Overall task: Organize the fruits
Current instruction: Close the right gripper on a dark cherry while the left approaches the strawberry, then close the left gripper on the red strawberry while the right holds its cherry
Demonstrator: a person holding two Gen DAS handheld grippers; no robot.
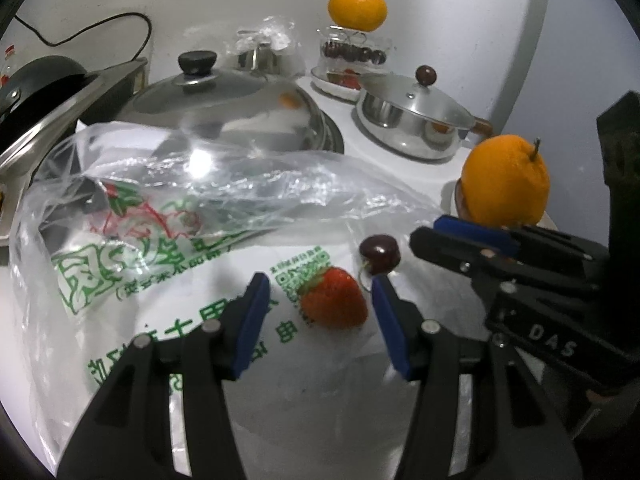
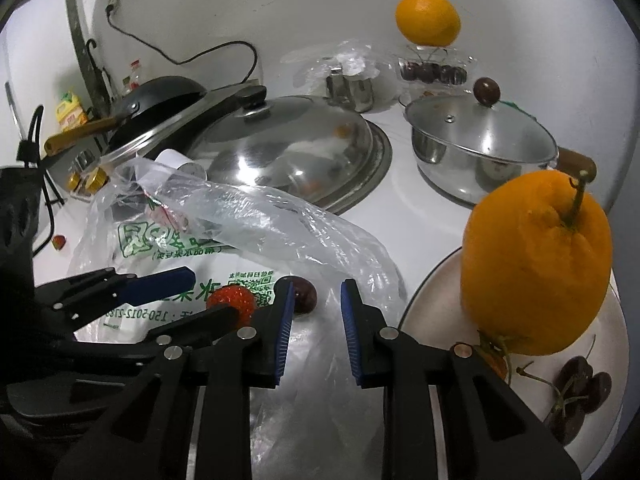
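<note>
while both tools hover low, we see the plastic bag (image 1: 160, 248) spread at left, our left gripper (image 1: 320, 312) wide open around the strawberry (image 1: 334, 298) without touching it, the cherry (image 1: 380, 254) just beyond, our right gripper (image 2: 314, 328) parted and empty over the bag, then the orange (image 2: 536, 260) standing on the plate (image 2: 432, 312) far right.

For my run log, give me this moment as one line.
left tool: open around strawberry | right tool: open near cherry | both on plastic bag | orange on plate
</note>
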